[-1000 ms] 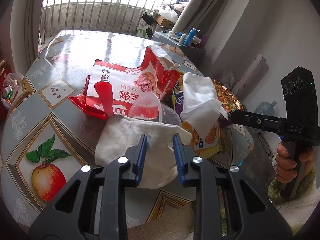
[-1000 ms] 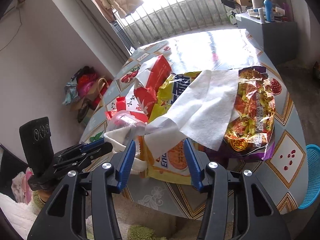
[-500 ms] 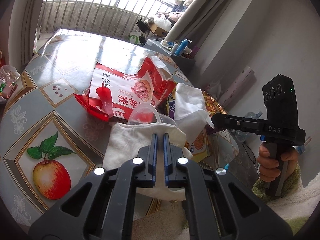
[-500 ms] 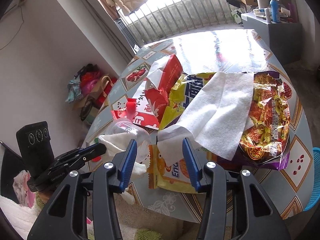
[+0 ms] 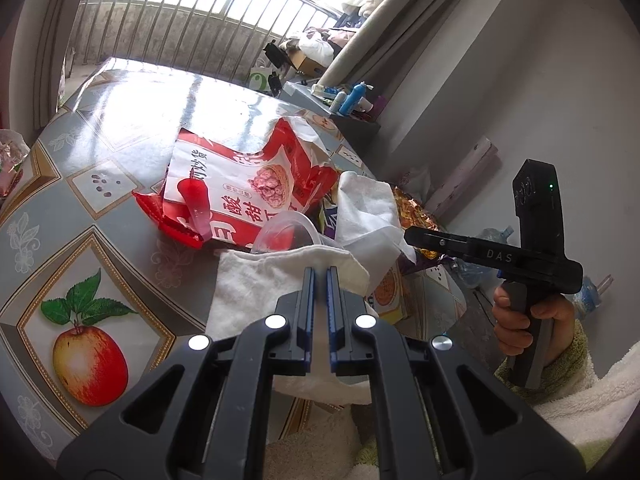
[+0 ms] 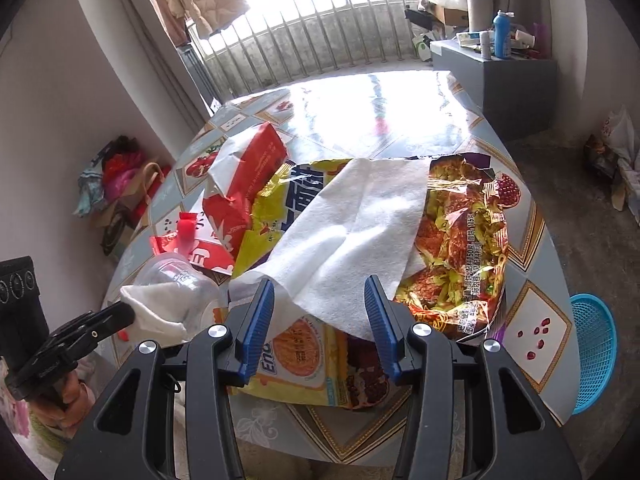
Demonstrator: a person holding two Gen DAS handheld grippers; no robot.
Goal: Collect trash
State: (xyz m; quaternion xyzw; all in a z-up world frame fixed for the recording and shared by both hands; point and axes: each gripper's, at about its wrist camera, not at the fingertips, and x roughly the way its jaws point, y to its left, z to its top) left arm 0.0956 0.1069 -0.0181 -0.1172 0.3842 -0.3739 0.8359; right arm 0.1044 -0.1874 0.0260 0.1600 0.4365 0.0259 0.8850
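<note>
Your left gripper is pinched down on the crumpled white cloth at the table's near edge, fingers nearly touching w/ the fabric between them. The cloth lies bunched, no clear long axis, draped partly over the clear plastic cup, which lies on its side w/ its mouth facing the red bags. Your right gripper is abt half open, blue pads either side of the near corner of the white paper towel but not pressing it; can't tell if they touch. The towel's long axis runs from that near corner away toward the window, spread over 2 wrappers: a yellow noodle/biscuit pack and a foil wrapper w/ purple edge. Left of those, 2 red snack bags: one flat, one standing crumpled. Surface is a round table w/ fruit-print oilcloth, glare on the far half. Room: barred balcony window, coat hanging, grey cabinet w/ bottles, 1 blue basket on the floor at right.
</note>
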